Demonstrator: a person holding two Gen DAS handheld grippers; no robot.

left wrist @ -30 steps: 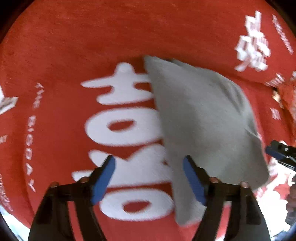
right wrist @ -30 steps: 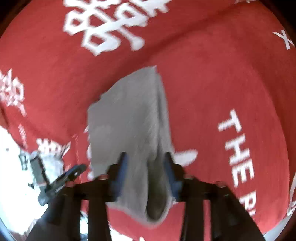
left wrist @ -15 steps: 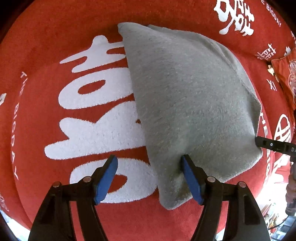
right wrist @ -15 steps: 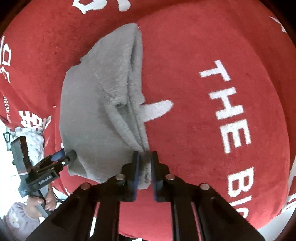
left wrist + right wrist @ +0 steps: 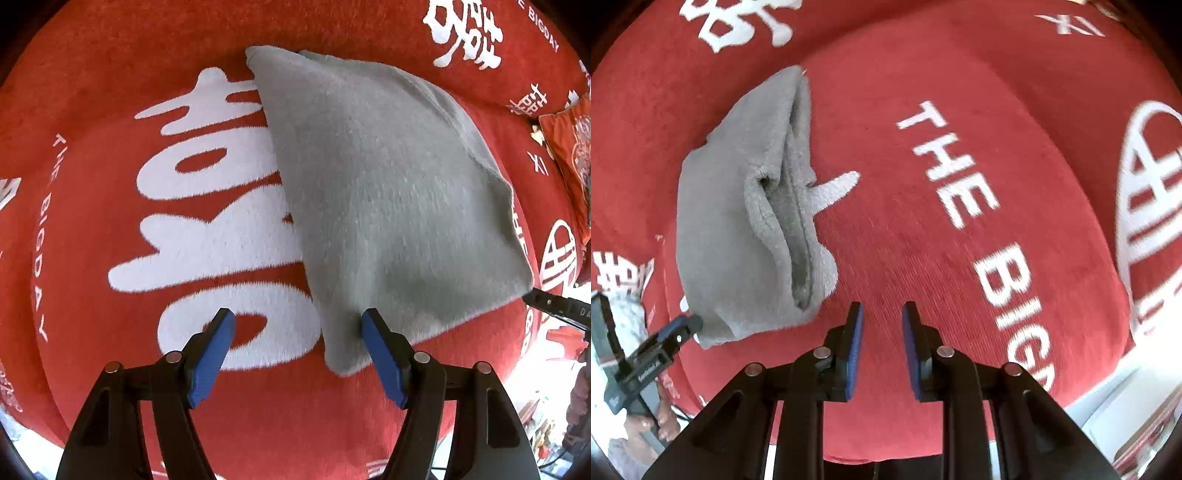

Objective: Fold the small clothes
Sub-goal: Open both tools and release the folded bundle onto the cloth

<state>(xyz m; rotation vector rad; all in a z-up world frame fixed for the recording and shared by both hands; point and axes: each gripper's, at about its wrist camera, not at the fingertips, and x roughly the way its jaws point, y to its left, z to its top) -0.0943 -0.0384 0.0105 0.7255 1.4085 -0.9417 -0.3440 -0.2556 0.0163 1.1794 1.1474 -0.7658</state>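
Note:
A small grey garment [image 5: 384,192] lies folded into a flat rectangle on a red cloth with white lettering [image 5: 110,74]. My left gripper [image 5: 297,354] is open and empty; its right finger [image 5: 380,354] sits at the garment's near corner. In the right wrist view the garment [image 5: 738,221] shows its stacked folded edges. My right gripper [image 5: 881,343] is open and empty, just right of the garment's near end, not touching it. The left gripper [image 5: 661,354] shows at the garment's lower left corner.
The red cloth [image 5: 960,110] covers the whole work surface. A red patterned item [image 5: 572,166] lies at the far right. The surface's edge [image 5: 1108,387] runs along the lower right, with pale floor beyond.
My right gripper has let go of the garment's folded edge, opened and drawn back to the right. The garment now lies flat. My left gripper stayed open at the near corner.

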